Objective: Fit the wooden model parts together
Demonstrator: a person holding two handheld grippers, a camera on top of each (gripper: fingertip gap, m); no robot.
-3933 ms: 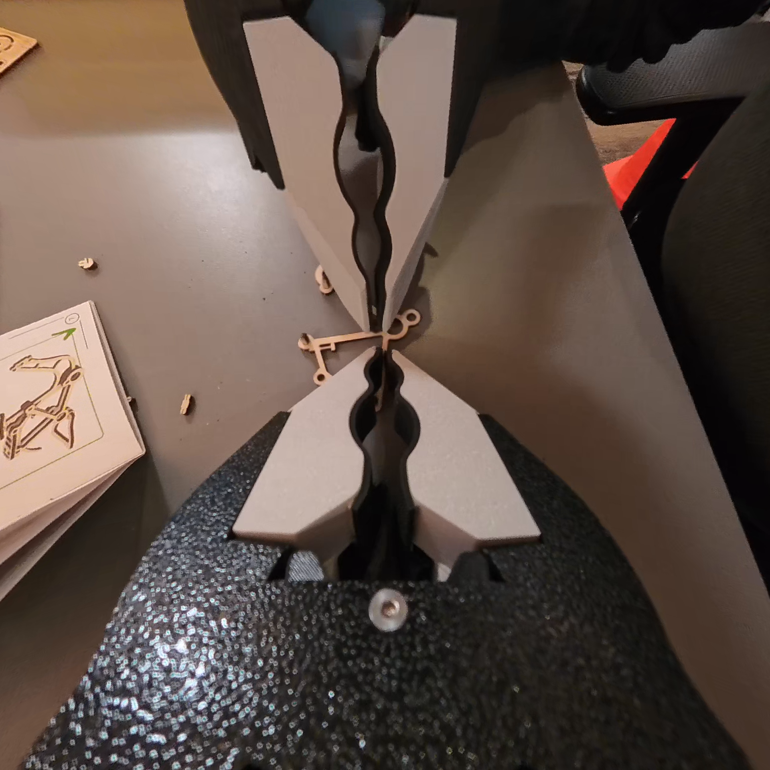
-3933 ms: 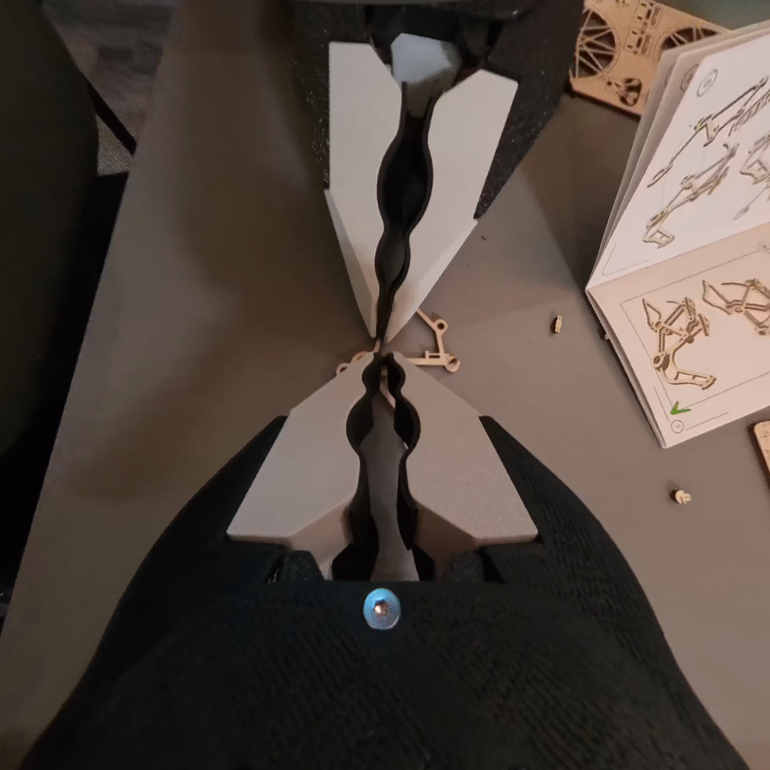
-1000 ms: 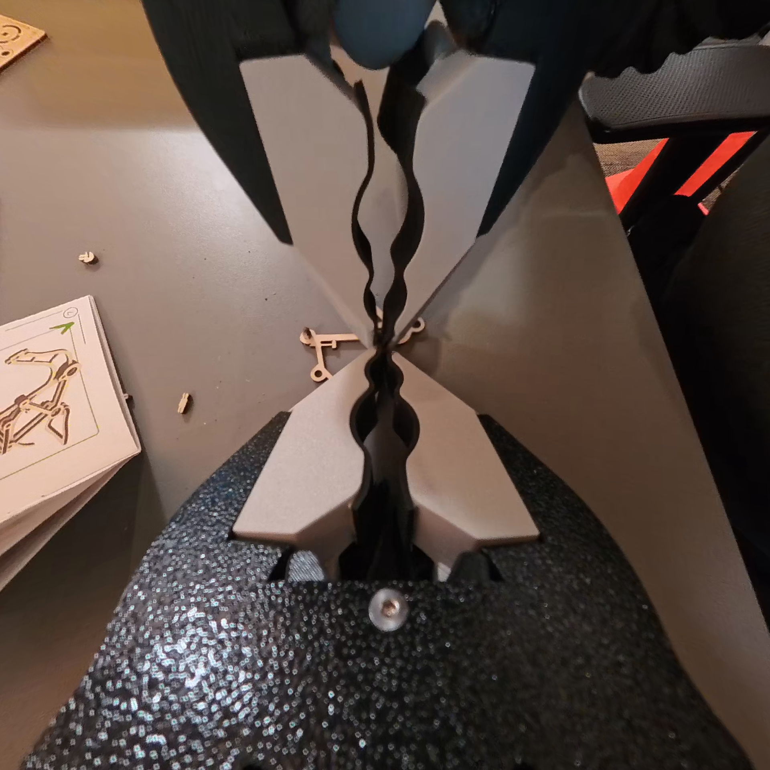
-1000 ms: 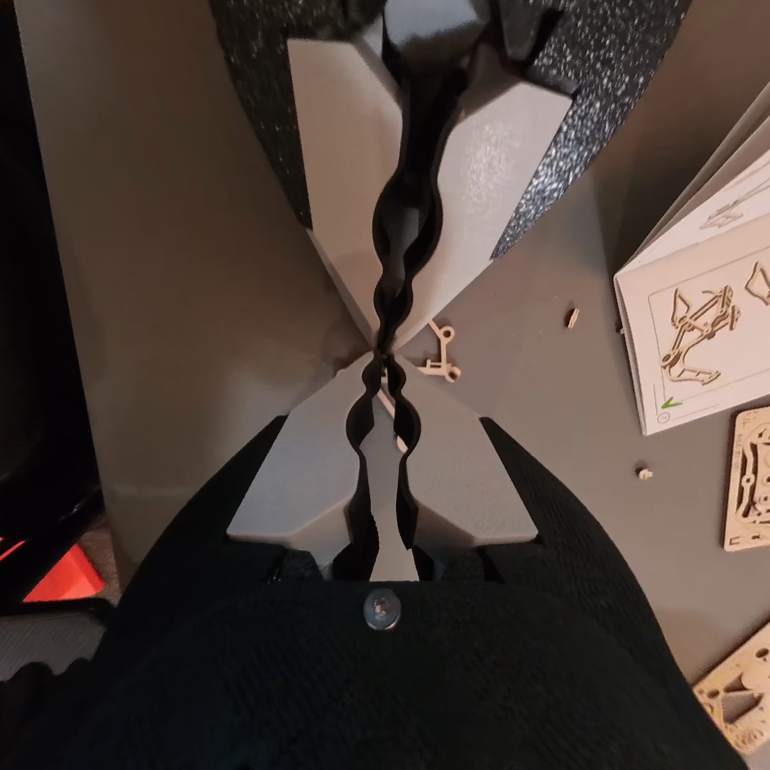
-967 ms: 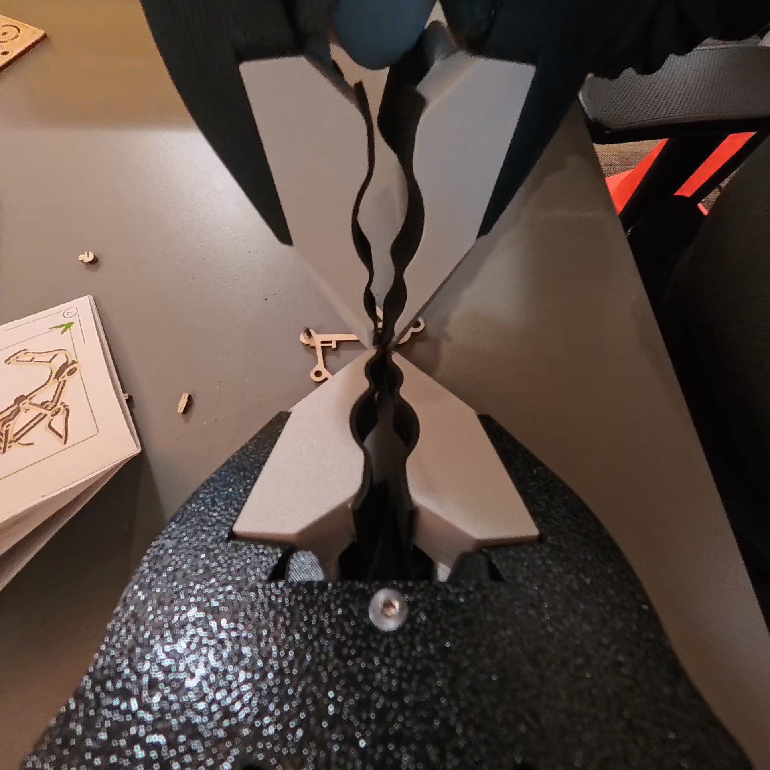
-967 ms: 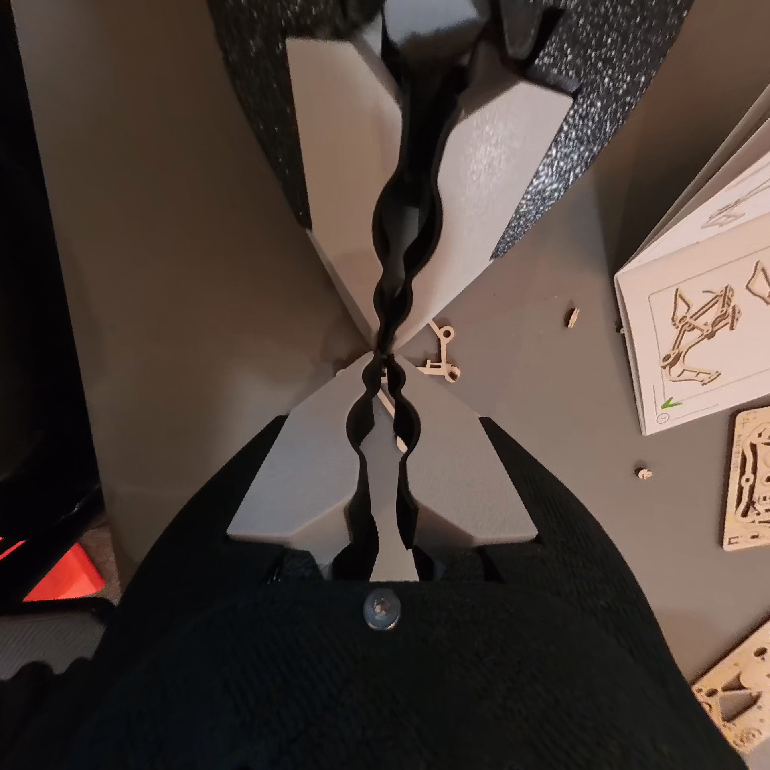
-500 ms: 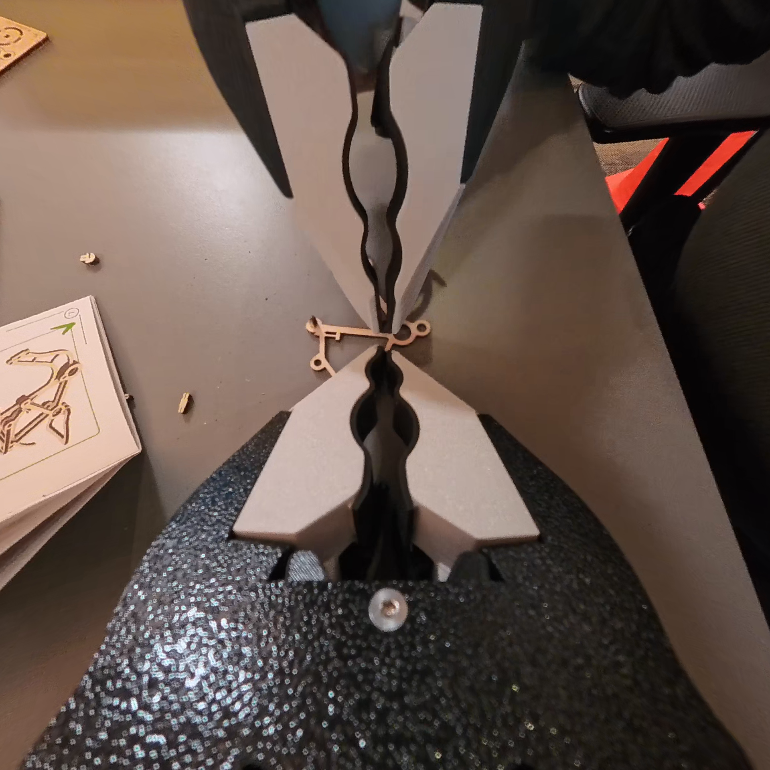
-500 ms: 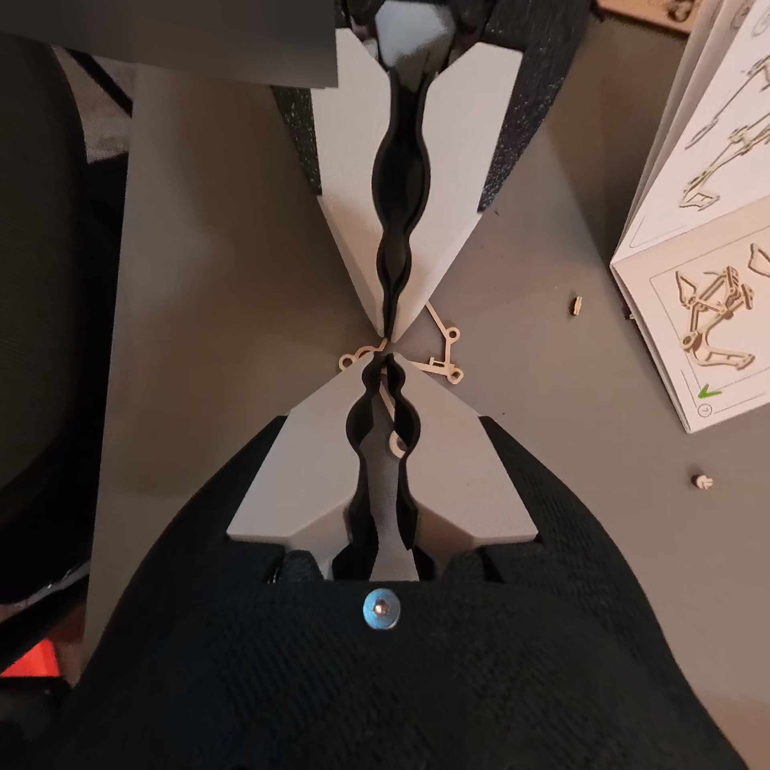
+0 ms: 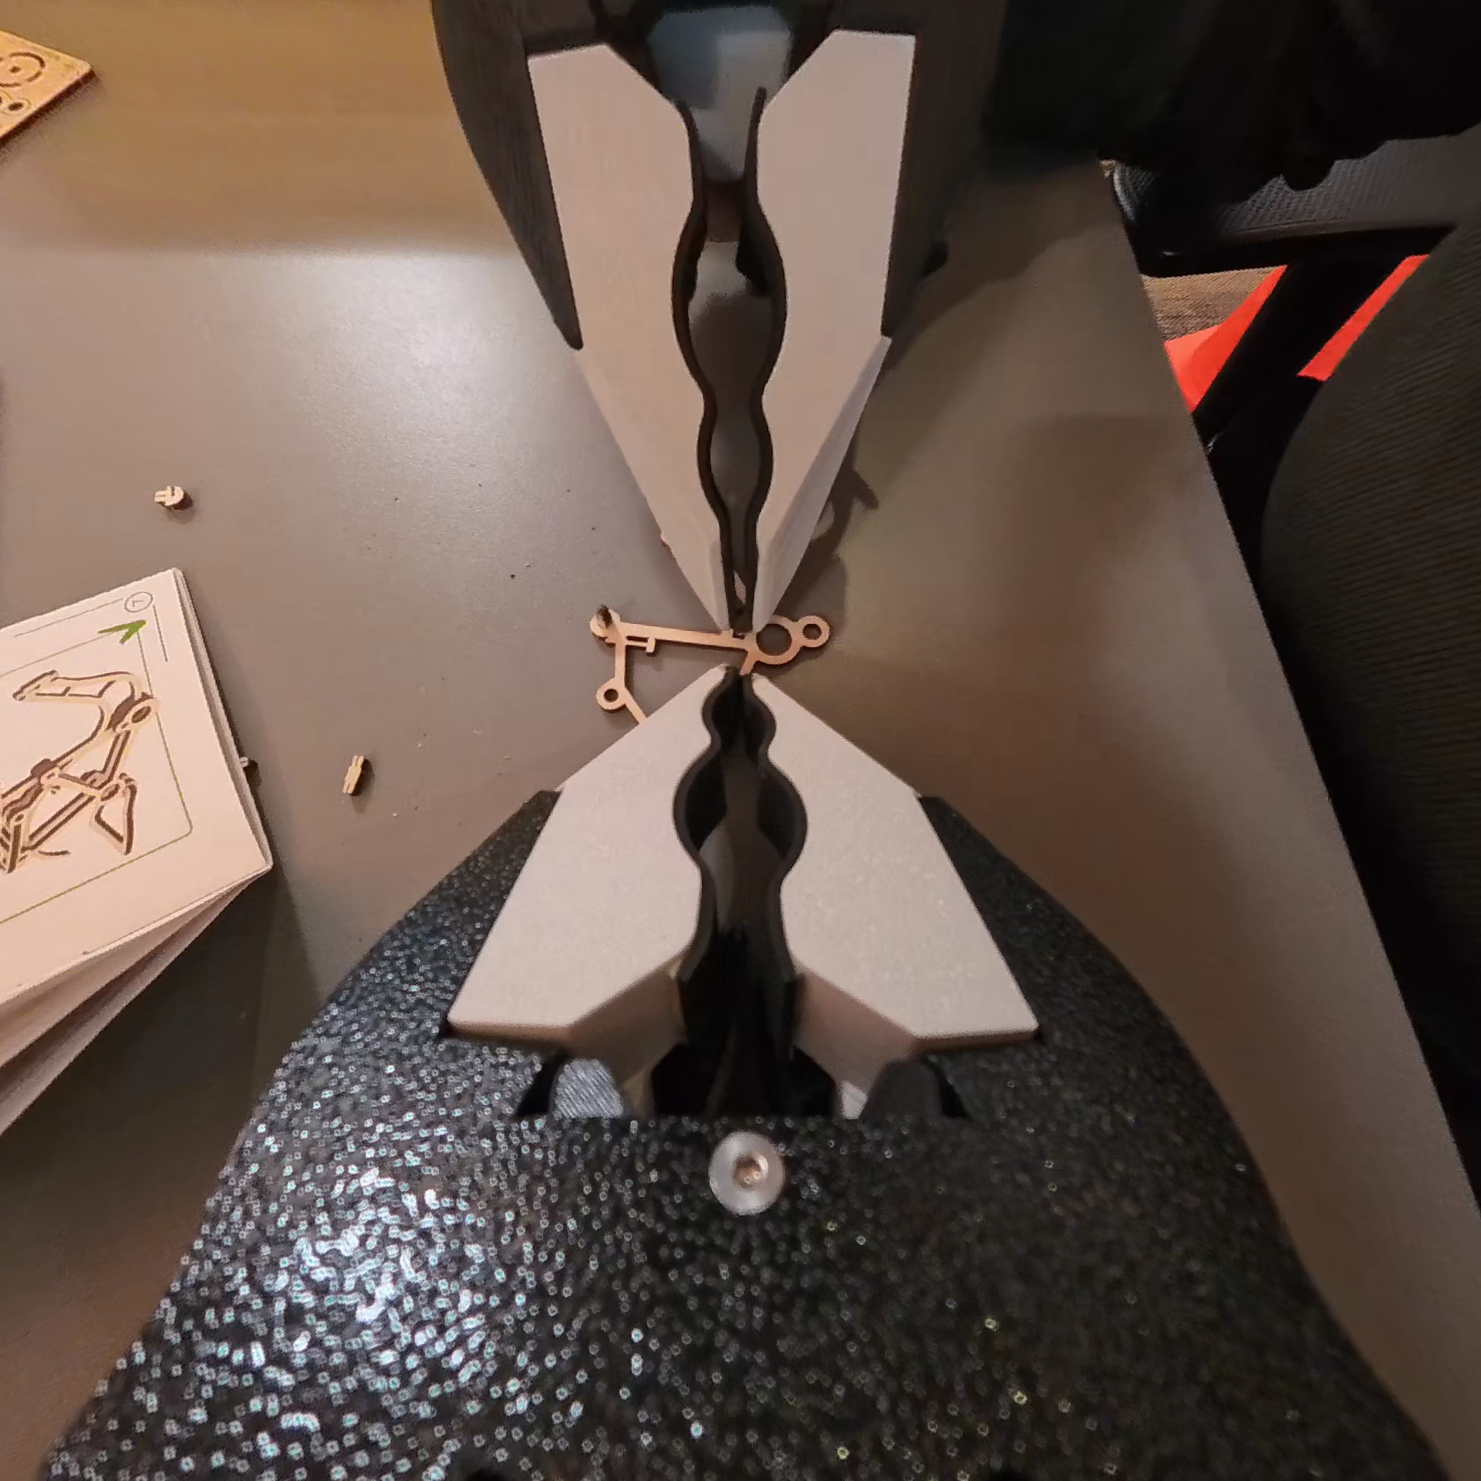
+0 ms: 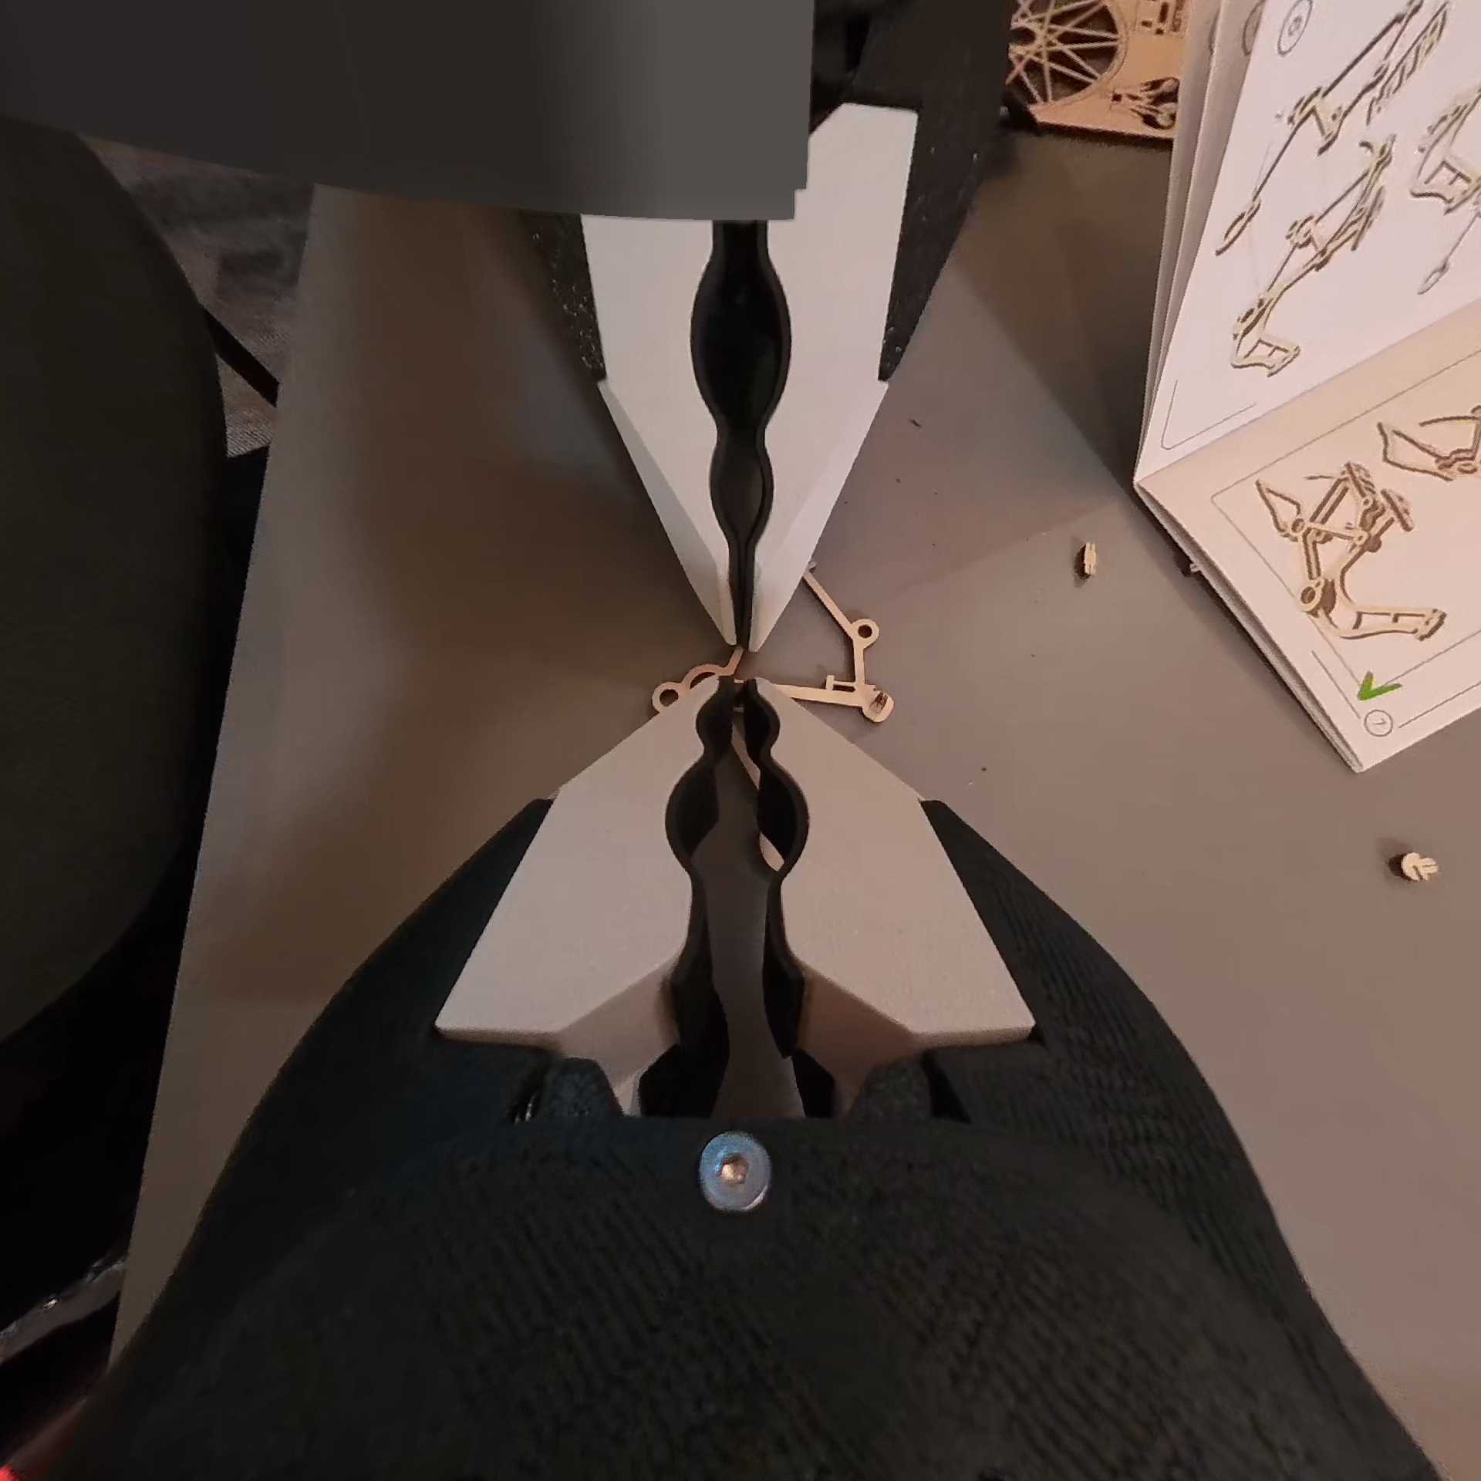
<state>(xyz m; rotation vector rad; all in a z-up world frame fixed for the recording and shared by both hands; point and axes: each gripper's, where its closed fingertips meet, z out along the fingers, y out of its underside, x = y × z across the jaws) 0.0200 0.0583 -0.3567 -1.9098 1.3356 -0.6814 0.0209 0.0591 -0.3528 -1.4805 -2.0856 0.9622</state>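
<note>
Pinching one thin wooden frame [image 9: 705, 641] from opposite sides above the table [image 9: 361, 401], the left gripper [image 9: 733, 677] and right gripper [image 10: 741, 681] are both clenched on it. Any twist or pull apart could snap it or slip it loose.

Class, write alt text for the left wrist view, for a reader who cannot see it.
Two closed grippers, the left gripper below and the right gripper above, meet tip to tip on a thin wooden model part over a grey table. An open instruction booklet lies at left, with two small wooden pegs nearby.
</note>
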